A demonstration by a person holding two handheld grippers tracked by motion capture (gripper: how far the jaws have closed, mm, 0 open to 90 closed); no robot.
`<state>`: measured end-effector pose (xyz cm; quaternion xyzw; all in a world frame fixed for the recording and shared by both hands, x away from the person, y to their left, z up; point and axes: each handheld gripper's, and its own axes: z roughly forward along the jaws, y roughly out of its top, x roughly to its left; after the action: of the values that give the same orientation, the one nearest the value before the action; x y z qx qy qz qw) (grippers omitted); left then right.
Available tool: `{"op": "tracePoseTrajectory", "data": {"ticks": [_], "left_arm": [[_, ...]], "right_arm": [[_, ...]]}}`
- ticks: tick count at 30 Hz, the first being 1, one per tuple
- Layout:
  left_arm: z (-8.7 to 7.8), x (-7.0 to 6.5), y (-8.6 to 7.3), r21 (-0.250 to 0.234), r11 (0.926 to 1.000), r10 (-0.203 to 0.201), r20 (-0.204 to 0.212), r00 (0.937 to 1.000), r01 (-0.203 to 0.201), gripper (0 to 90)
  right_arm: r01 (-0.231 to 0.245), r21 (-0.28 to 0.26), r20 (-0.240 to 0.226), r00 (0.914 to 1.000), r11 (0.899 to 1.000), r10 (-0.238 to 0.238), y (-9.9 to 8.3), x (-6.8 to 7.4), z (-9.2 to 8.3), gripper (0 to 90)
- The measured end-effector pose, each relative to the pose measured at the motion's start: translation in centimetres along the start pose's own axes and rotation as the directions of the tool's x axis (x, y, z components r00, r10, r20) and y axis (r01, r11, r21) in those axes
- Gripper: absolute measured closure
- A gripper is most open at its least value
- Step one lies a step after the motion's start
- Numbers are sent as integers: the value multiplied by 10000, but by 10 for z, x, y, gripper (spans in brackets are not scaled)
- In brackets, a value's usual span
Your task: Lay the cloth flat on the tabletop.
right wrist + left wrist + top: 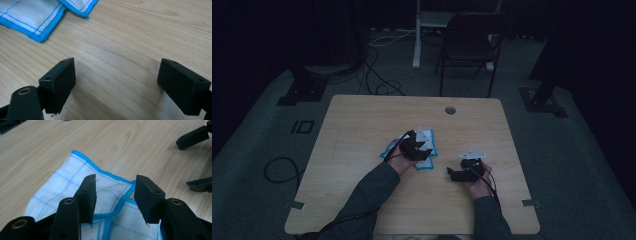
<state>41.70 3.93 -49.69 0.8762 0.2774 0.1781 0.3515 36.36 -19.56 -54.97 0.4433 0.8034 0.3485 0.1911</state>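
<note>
1. The left tool [115, 195] hangs over the cloth [75, 185] with its jaws apart – nothing is gripped, and a folded blue edge of the cloth lies in the gap between them.
2. The right tool [116, 85] is spread wide above bare worktop [140, 37]; the cloth [32, 17] lies ahead of it and to its left, well apart from its jaws.
3. Count: one cloth, white with blue lines and blue hem, and two tools [416, 146] [468, 169] – one in each hand.
4. The cloth [428, 142] is folded and rumpled, lying flat; from above it stretches mostly under and beyond the left tool, its long axis hard to judge.
</note>
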Motion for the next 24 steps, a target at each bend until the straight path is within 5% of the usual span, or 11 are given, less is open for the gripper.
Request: {"op": "tracePoseTrajectory", "data": {"ticks": [7, 14, 17, 20, 24], "left_arm": [[22, -7, 2, 653, 9966, 500, 53, 9987, -503, 482], [36, -11, 3, 1474, 9807, 1377, -546, 9890, -1284, 496], [39, -9, 3, 1679, 9788, 1348, -996, 9858, -1169, 625], [35, -5, 5, 1475, 9853, 1006, -966, 9902, -857, 784], [28, 1, 8, 1289, 9893, 795, -837, 9933, -683, 846]], "right_arm": [[-2, 5, -1, 10000, 10000, 2, 0, 0, 0, 151], [-12, 9, -9, 10000, 10000, 12, 0, 0, 0, 151], [-11, 10, -10, 10000, 10000, 11, 0, 0, 0, 151], [-9, -1, -12, 10000, 10000, 9, 0, 0, 0, 151], [-2, 3, -19, 10000, 10000, 2, 0, 0, 0, 151]]}}
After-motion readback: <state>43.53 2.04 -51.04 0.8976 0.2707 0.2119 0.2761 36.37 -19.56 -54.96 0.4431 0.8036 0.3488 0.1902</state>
